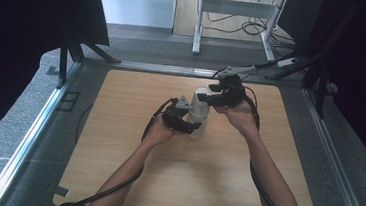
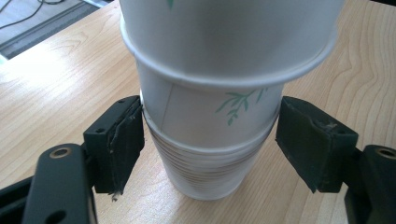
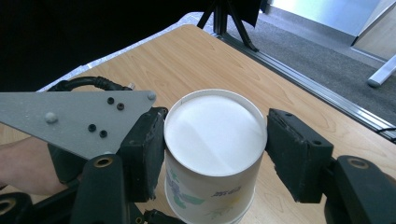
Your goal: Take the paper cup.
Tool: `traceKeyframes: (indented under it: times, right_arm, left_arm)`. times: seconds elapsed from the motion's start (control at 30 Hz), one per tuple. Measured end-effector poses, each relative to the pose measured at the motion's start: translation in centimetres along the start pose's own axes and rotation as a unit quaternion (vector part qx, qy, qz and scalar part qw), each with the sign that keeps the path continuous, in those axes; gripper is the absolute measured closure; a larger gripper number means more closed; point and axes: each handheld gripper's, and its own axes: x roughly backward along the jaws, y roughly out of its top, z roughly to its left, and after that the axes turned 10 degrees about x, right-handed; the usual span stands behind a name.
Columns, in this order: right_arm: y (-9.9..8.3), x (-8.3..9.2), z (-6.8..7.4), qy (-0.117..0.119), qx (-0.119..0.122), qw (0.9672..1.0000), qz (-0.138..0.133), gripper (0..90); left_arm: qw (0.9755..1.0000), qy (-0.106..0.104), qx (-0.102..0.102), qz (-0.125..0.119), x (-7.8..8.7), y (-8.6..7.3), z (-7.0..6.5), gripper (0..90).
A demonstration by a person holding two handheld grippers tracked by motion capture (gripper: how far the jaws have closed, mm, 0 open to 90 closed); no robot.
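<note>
Upside-down, the white leaf-printed paper cups (image 2: 210, 116) stand nested, both grippers' fingers pinching them.

Near the middle of the frame a stack of white paper cups (image 1: 199, 112) is standing upside down on the wooden table (image 1: 129, 178). The left gripper (image 1: 185, 119) is reaching in from the lower left, sitting against the stack's lower part. The right gripper (image 1: 210, 98) is coming in from the right, sitting at the stack's top. Both forearms are rising from the bottom edge.
</note>
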Motion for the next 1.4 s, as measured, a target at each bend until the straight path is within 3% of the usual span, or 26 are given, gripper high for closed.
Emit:
traceKeyframes:
  times: [0.3, 0.63, 1.4]
  right_arm:
    - [0.8, 1.0, 0.0, 0.002, 0.002, 1.0000, -0.008, 38.4]
    - [1.6, 2.1, 0.2, 0.003, 0.004, 0.9999, -0.015, 38.4]
    - [3.2, 5.7, 1.4, 0.009, 0.023, 0.9992, -0.031, 38.5]
  left_arm:
    - [1.0000, 0.001, -0.002, 0.005, 0.0, 0.1, 0.1, 22.7]
    - [1.0000, -0.006, 0.005, 0.004, 0.6, 0.2, 0.4, 12.0]
    - [0.9998, -0.016, -0.015, 0.005, 2.7, 0.6, -0.6, 8.5]
